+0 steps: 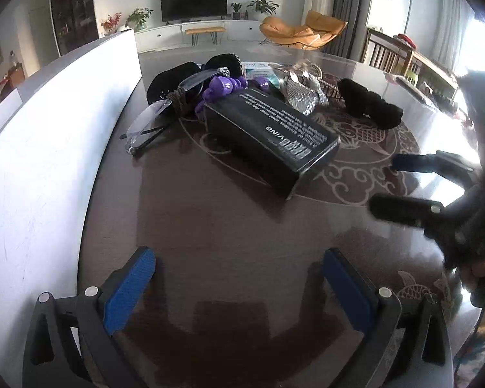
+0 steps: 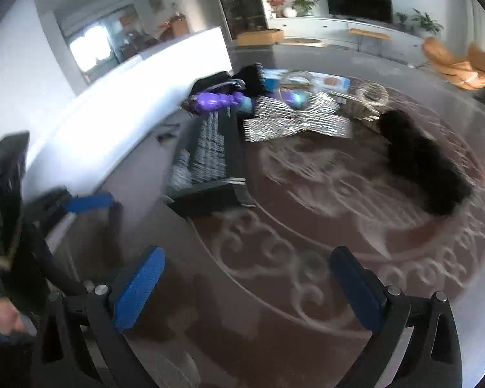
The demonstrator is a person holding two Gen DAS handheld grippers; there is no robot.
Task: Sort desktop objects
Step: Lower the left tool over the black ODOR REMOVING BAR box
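Two grippers hover empty above the dark patterned table (image 1: 229,226): the left gripper (image 1: 239,287) and the right gripper (image 2: 247,286), both with jaws spread wide. Between them and the clutter lies a long black box (image 1: 268,132), its long axis running diagonally from the purple toy (image 1: 223,87) toward the right gripper; only "VING" is legible in its white print.
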